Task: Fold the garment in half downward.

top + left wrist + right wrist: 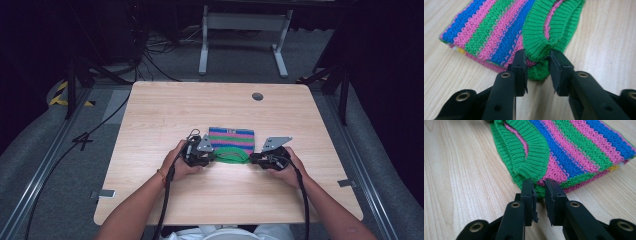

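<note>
Knit (231,137) lies folded on the table (165,115), a bit near of centre. Stripes blue, pink, green; green ribbed band (234,155) curves along its near edge. A bit of yellow shows at the folded side in both gripper views.

Left gripper (206,156) is at the knit's near-left corner, held in the person's left hand (181,162). In the left gripper view (537,71) the jaws stand apart w/ a clear gap, and the green band (541,37) bulges into the gap at the tips. The cloth touches the inner faces or sits just beside them; can't tell which. Not clamped: released, astride the band edge.

Right gripper (255,157) is at the near-right corner, in the right hand (282,167). In the right gripper view (539,195) the jaws are closer together than the left pair but a gap still shows between them. The tips sit at the knit's edge (541,187), where green band meets pink stripe. Whether they pinch any cloth there, can't tell.

Both grippers face inward toward each other, the band between them. A grey plate tops each one. Cables trail back along the forearms toward the near edge.

A round hole (257,96) sits far-right in the tabletop. Beyond the table: a white frame (245,35) and loose cables on grey floor.
</note>
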Demonstrator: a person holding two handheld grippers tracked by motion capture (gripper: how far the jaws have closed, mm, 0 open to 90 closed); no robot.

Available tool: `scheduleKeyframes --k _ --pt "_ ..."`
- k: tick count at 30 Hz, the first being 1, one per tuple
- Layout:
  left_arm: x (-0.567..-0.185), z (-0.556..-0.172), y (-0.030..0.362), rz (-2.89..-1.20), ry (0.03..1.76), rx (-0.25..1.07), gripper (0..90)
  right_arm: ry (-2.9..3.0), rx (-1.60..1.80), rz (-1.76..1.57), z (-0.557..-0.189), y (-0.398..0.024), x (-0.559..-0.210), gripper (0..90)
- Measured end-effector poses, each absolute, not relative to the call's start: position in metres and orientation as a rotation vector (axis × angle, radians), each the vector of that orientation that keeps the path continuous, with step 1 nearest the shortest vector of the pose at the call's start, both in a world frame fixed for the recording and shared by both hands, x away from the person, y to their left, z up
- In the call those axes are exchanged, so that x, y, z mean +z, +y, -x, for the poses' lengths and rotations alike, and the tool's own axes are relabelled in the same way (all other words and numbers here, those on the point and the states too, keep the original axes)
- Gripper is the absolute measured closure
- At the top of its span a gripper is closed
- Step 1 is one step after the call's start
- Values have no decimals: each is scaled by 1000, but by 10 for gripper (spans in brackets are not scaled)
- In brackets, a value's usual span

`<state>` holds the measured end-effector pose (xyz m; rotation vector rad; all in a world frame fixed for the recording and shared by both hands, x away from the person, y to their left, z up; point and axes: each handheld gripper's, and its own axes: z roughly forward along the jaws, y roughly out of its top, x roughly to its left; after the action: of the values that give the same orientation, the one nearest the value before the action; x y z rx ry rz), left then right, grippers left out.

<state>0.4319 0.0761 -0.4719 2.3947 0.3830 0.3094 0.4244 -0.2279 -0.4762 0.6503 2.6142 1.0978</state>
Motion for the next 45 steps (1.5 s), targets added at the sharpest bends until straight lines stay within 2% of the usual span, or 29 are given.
scheduleKeyframes --k 9,15,21,23,26,30,45 --pt "-451 -421 82 -2389 358 310 602 2589 1103 -597 -413 -226 -458 728" --pt "-441 -416 89 -2420 374 350 520 2567 1075 -577 -407 -227 -446 666" --pt "-431 -406 108 -2424 435 404 403 2548 1016 -592 -401 -236 -437 525" --pt "-429 -401 115 -2436 467 444 333 2538 1000 -611 -398 -244 -434 475" --pt "-427 -394 129 -2427 495 458 293 2519 970 -634 -394 -255 -433 413" --pt "-427 -385 146 -2445 536 472 258 2495 934 -666 -387 -272 -433 358" --pt "-450 -353 204 -2437 651 479 241 2419 896 -813 -361 -335 -447 312"
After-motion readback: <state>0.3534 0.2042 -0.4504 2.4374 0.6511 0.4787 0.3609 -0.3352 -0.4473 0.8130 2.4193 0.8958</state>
